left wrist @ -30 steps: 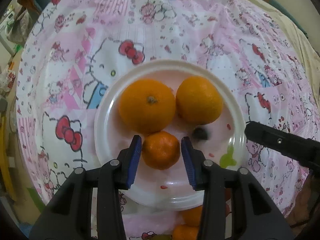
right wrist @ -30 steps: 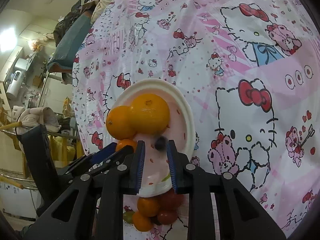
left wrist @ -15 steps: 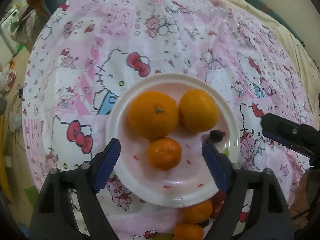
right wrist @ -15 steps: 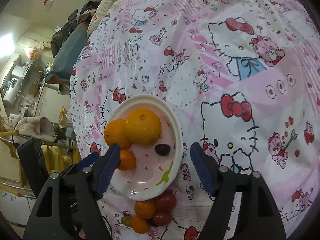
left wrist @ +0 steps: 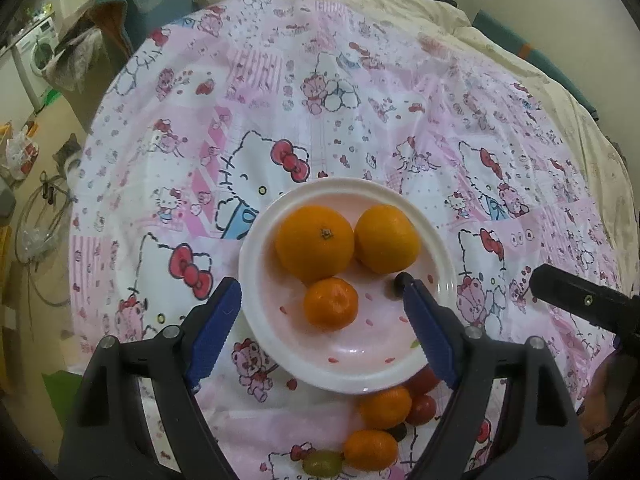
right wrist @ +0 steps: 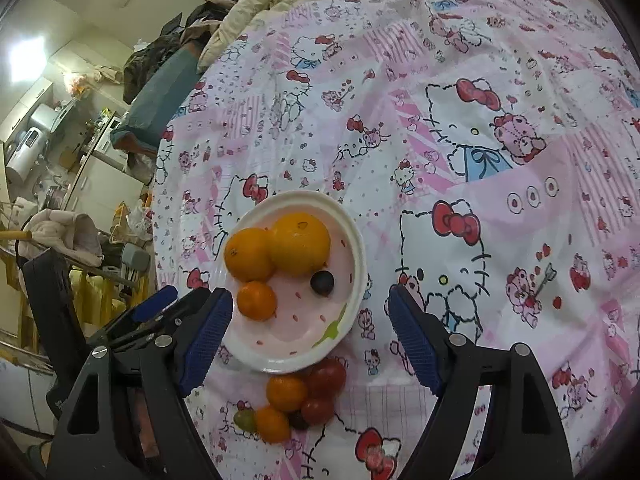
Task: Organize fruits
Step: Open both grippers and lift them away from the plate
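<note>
Fruits were split between two spots, taking the white plate (right wrist: pixel 352 308) as landmark. Both grippers hovered near side of the plate, wide apart, holding nothing: left gripper (left wrist: pixel 322 328) straddled the plate's near half, right gripper (right wrist: pixel 310 320) likewise from the other angle.

Step, as I judged it: between transfers, with the next pick due from the loose pile (right wrist: pixel 300 400) touching the plate's near rim. Next move would call for dropping behind the rim onto one small piece, closing gently (cherry tomatoes bruise, round fruit rolls), and not nudging the plate.

Pile count, near to far:
- 1 green grape (right wrist: pixel 245 420)
- 1 dark berry (right wrist: pixel 298 420), mostly hidden
- 2 small oranges (right wrist: pixel 286 392)
- 2 cherry tomatoes (right wrist: pixel 326 376)

On the plate, near to far:
- 1 small mandarin (left wrist: pixel 331 303)
- 1 dark grape (right wrist: pixel 322 283)
- 2 large oranges (left wrist: pixel 315 243)

Beyond the plate only the Hello Kitty tablecloth (left wrist: pixel 280 120), no fruit.
</note>
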Demonstrator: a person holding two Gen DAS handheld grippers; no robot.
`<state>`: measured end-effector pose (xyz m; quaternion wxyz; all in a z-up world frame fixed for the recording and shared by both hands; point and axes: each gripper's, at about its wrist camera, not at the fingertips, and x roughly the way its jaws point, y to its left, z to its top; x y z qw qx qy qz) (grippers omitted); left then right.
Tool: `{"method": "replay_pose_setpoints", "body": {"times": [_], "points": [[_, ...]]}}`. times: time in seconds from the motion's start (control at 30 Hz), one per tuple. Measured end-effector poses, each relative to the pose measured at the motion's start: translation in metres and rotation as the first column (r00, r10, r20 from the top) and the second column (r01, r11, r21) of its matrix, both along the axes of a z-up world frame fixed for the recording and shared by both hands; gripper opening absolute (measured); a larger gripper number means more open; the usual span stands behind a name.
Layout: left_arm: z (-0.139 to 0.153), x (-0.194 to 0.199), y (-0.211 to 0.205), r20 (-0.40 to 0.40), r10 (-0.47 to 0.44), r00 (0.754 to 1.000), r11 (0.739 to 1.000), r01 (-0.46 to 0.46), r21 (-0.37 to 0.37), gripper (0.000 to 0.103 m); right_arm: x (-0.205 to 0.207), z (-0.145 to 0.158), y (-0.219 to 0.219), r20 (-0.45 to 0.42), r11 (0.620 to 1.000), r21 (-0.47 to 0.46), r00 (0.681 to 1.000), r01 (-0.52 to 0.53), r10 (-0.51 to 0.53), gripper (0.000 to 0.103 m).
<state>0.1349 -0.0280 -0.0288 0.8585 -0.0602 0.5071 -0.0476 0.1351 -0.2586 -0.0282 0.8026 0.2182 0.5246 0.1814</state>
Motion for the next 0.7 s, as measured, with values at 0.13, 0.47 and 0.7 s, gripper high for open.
{"method": "replay_pose_setpoints", "body": {"times": [0.13,0.47,0.7], "points": [[0.004,-0.009,-0.003,-0.005,-0.041,0.999,0.999,0.042,0.026,0.081,-0.010,0.007,0.000,0.004,1.000,-0.008,1.000,-0.001,0.001,0.083],[0.009,-0.039,0.008,-0.023,-0.009,1.000,1.000,0.010,0.020,0.081,-0.036,0.008,-0.016,-0.004,0.999,-0.005,0.999,0.044,-0.044,0.083],[0.002,-0.057,0.017,-0.049,0.019,0.999,0.999,-0.017,0.033,0.081,-0.058,-0.007,-0.035,-0.064,0.994,0.010,0.992,0.109,-0.108,0.083]]}}
